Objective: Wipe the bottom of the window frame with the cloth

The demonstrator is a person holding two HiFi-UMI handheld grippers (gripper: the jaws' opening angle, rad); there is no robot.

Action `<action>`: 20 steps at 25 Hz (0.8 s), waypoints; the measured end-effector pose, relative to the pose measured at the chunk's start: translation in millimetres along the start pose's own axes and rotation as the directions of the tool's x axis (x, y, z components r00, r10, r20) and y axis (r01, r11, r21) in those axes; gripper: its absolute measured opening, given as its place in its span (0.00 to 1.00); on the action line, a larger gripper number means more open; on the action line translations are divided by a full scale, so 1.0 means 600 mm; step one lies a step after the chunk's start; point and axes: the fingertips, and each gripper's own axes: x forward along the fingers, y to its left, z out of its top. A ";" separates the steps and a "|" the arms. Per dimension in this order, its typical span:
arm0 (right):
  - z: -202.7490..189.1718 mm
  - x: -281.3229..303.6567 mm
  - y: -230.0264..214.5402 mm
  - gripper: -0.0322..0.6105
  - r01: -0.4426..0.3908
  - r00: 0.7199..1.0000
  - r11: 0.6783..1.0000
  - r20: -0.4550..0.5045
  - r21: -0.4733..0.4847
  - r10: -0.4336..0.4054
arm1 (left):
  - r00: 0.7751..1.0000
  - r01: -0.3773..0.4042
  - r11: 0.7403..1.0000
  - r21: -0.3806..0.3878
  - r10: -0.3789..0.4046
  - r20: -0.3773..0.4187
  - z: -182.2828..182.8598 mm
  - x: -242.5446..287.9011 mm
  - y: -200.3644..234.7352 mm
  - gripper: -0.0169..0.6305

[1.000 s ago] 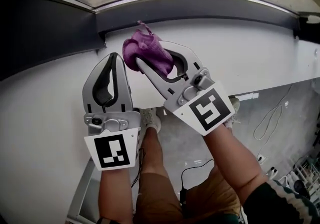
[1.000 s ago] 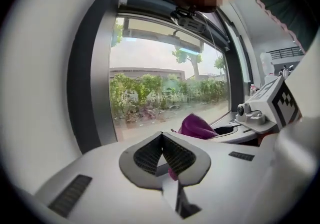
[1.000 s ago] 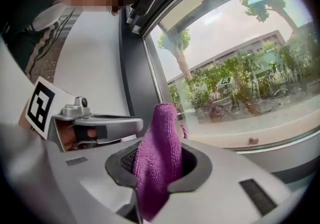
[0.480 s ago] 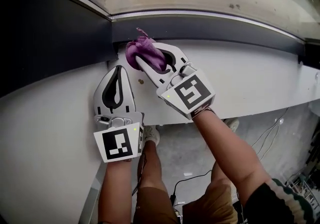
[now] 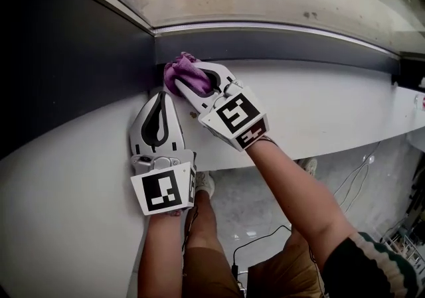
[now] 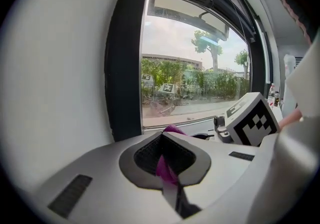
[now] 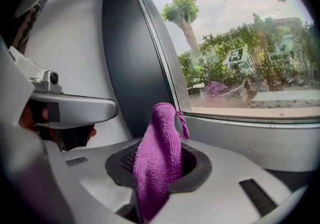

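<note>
Hiding frame corner: cloth in right hand-held gripper

Left hand-held gripper jaws together; purple cloth beyond tips.

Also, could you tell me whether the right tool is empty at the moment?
No, the right tool is shut on the purple cloth, which sticks up from between its jaws.

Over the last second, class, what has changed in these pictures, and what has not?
The right gripper carried the purple cloth forward across the white sill to the dark window frame, near its corner. It stayed shut on the cloth; the left gripper stayed shut.
</note>
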 end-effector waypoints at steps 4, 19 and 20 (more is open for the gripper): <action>-0.010 0.019 0.004 0.19 0.011 0.999 1.000 -0.047 -0.013 -0.012 | 0.999 0.030 0.998 -0.048 -0.031 -0.014 -0.005 0.009 -0.003 0.04; -0.034 -0.011 -0.036 0.19 0.015 0.996 1.000 -0.091 0.025 -0.013 | 0.997 0.011 0.996 0.087 -0.004 -0.082 -0.025 0.036 -0.029 0.04; -0.038 -0.020 -0.041 0.19 0.014 0.995 1.000 -0.099 0.019 -0.012 | 0.996 0.010 0.996 0.091 -0.002 -0.090 -0.025 0.037 -0.038 0.04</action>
